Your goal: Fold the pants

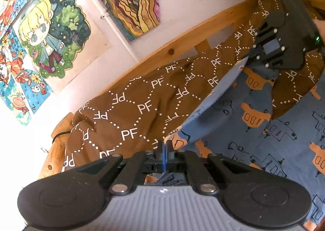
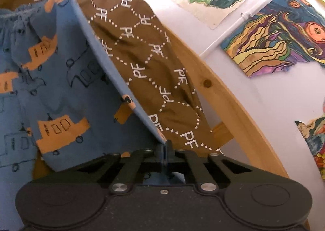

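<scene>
Brown "PF" bedcover (image 1: 130, 113), both grippers clamped on blue pants (image 2: 61, 92)

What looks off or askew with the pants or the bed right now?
Nothing looks damaged. Both the left gripper and the right gripper are shut on one edge of the blue pants, holding it taut. Only oddity: the brown PF-print cover is rumpled and bunched against the wooden bed rail.

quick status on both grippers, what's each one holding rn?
Left gripper: closed on the edge of the blue pants.
Right gripper: closed on the same pants edge, which runs taut between the two.
</scene>
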The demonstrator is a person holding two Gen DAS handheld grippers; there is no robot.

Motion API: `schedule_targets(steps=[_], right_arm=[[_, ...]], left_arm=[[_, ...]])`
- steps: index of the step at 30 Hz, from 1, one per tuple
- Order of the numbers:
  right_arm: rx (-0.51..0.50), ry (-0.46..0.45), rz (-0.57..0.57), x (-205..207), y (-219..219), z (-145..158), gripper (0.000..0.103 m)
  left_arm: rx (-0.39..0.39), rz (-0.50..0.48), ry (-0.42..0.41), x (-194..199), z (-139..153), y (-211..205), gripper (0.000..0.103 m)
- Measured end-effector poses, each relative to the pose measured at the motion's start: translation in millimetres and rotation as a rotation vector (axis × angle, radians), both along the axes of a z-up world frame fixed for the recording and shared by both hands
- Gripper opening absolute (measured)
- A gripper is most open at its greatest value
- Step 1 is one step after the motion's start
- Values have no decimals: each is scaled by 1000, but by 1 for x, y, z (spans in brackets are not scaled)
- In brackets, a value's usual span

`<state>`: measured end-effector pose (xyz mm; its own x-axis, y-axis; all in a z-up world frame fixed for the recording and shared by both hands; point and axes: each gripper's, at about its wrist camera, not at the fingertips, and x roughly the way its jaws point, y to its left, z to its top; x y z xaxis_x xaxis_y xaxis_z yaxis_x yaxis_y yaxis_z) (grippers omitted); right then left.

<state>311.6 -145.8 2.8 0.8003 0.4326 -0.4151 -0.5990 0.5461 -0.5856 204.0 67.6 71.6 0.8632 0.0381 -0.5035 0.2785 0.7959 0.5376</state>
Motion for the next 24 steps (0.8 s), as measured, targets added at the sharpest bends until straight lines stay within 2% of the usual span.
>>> schedule_targets(steps=[5, 8, 10, 12, 15, 22, 24], right_arm=[[4, 0, 34, -50, -26, 20, 0], [-37, 2, 82, -94, -37, 24, 0], [-58, 27, 108, -123, -42, 22, 0], [-79, 62, 129, -149, -45, 18, 0], [-97, 105, 141, -182, -46, 6, 0], [-87, 201, 108, -217, -43, -33, 0], [-81, 203, 96, -223, -45, -35, 0]], left_arm=[[31, -8, -96, -30, -2, -2, 0], [75, -23, -107, -52, -14, -6, 0], [137, -53, -100, -68, -29, -10, 0], [186, -83, -85, -84, -44, -15, 0], [217, -107, -42, -98, -62, -19, 0], [223, -123, 69, -111, -87, -20, 0], [196, -125, 83, -116, -88, -20, 0]])
